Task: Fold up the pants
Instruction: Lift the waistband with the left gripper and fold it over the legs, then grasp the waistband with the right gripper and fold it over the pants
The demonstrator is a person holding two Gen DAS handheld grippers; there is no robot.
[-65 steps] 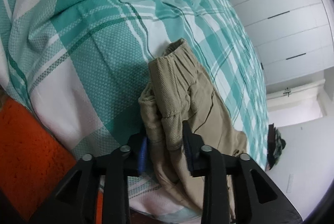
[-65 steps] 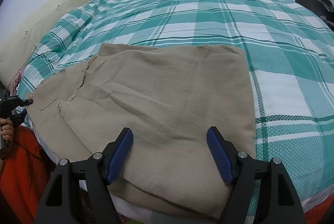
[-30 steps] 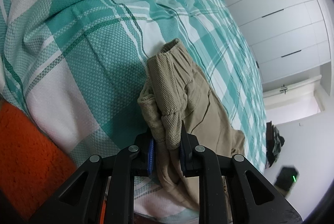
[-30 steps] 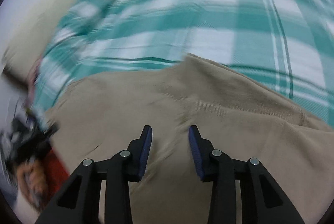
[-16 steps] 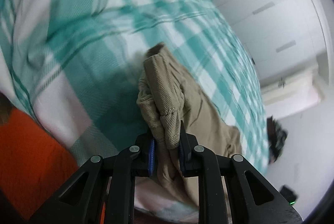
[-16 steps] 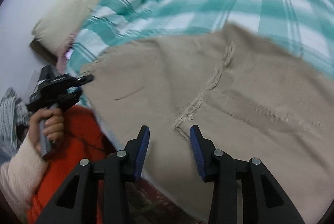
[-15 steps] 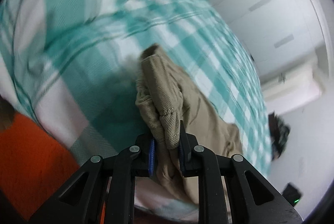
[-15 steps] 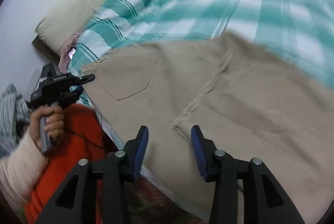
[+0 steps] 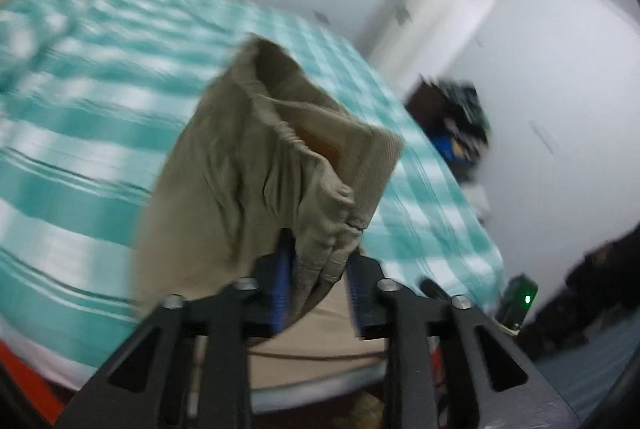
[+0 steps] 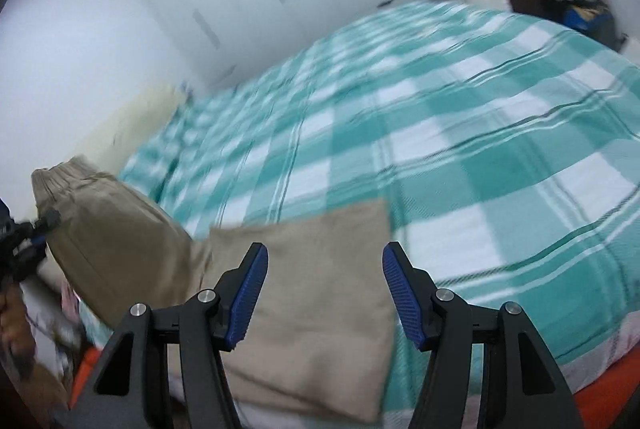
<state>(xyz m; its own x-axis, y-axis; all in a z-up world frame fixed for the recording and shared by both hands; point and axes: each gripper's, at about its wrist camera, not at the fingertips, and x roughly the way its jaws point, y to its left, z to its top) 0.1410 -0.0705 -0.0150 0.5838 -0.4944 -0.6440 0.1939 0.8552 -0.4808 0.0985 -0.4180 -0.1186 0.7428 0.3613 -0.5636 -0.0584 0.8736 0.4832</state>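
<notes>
left wrist view. left gripper [image 9: 318, 293]: jaws have just been opening; the bunched waistband of the pants [image 9: 280, 165] sits between them, against the left blue pad, with a gap showing at the right pad; whether the pads still press cannot be told. pants rise as a folded hump directly ahead of this gripper, lifted off the bed [image 9: 72, 133], which lies behind and below them. flat tan cloth shows beneath the gripper at the bed's near edge. picture blurred. no containers in view.

right wrist view. right gripper [image 10: 325, 293]: jaws have just been opening and stand apart, nothing between the pads. the flat leg portion of the pants [image 10: 320, 309] lies under and ahead of it on the bed's [image 10: 480, 157] near edge. long axis of the garment runs along that near edge, from the flat end by the right gripper to the raised waistband at far left, where the left gripper [image 10: 34, 233] sits against it. left hand is nearer the waistband, right hand nearer the flat end. judgement: the coming move carries the waistband across toward the flat end. no containers in view.
</notes>
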